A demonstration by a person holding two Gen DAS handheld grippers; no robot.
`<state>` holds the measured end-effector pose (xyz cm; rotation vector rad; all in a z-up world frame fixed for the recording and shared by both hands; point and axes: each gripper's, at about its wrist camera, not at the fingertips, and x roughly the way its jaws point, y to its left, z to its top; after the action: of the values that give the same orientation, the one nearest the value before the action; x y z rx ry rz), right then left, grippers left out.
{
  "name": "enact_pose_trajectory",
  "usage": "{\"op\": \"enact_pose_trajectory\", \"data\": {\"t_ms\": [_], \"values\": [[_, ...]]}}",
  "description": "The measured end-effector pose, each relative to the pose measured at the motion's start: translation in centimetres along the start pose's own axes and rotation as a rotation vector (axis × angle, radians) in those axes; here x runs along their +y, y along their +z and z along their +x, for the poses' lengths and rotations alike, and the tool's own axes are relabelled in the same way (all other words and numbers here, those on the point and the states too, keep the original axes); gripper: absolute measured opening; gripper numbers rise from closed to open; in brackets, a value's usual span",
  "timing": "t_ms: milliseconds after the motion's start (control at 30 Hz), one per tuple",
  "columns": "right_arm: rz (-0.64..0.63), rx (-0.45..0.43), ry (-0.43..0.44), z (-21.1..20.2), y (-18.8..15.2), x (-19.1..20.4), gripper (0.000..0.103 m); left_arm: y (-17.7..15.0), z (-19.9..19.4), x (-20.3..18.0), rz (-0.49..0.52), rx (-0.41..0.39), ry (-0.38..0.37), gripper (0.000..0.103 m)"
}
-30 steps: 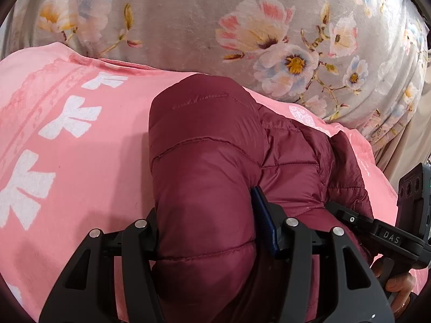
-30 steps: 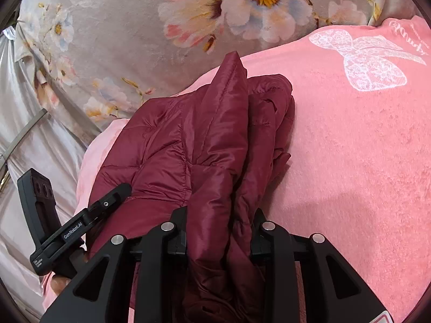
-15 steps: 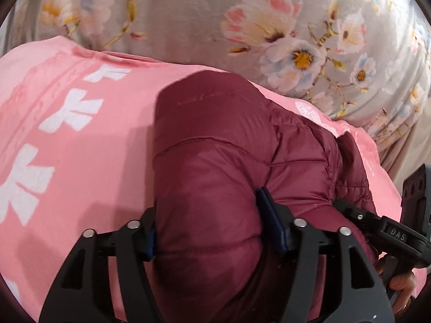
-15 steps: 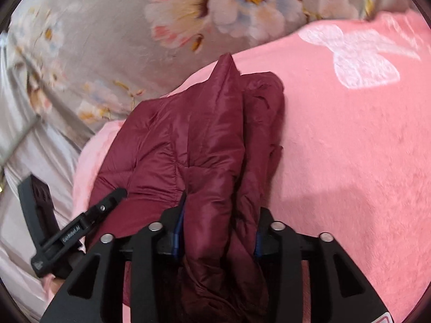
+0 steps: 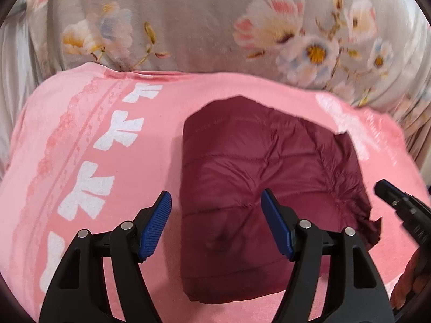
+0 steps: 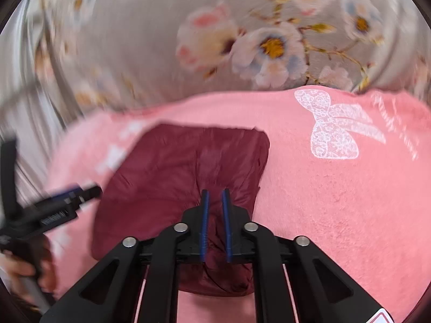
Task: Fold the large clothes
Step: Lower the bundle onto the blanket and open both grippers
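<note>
A maroon puffer jacket (image 5: 256,172) lies folded in a compact bundle on the pink blanket (image 5: 89,140). My left gripper (image 5: 215,215) hovers above the jacket's near left part, open, its blue pads (image 5: 157,226) clear of the fabric. In the right wrist view, the jacket (image 6: 175,167) sits below and ahead of my right gripper (image 6: 215,192). That gripper is shut, its pads nearly touching with nothing pinched. Each gripper shows in the other's view: the right gripper (image 5: 401,210) at the right edge, the left gripper (image 6: 59,210) at the left.
The pink blanket (image 6: 336,202) bears white bow prints and covers the surface around the jacket. A grey floral cover (image 5: 215,27) rises behind it. A person's hand (image 6: 18,269) holds the left gripper's handle at the lower left.
Both grippers have let go of the jacket and risen away from it. The jacket now lies flat. The left jaws spread wider; the right jaws opened, then closed empty.
</note>
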<state>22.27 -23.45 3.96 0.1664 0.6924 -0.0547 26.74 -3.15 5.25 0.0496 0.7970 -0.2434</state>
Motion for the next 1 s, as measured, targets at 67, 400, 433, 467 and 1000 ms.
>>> {"op": "enact_pose_trajectory", "data": {"t_ms": [67,400,433,467,1000], "values": [[0.005,0.041,-0.033,1.3,-1.0,0.0,0.005,-0.5,0.7,-0.5,-0.004,0.036,0.023,0.067],[0.048,0.11,-0.052,4.4,-3.6,-0.9,0.005,-3.0,4.1,-0.4,-0.067,0.099,0.068,0.086],[0.052,0.109,-0.049,4.6,-3.7,-0.9,0.005,-3.1,4.3,-0.3,-0.07,0.097,0.068,0.088],[0.055,0.106,-0.048,4.8,-3.9,-1.0,0.005,-3.2,4.4,-0.3,-0.072,0.095,0.067,0.088],[0.065,0.064,-0.028,5.3,-4.6,-1.3,0.004,-4.4,5.9,-0.4,-0.074,0.086,0.072,0.092]]}}
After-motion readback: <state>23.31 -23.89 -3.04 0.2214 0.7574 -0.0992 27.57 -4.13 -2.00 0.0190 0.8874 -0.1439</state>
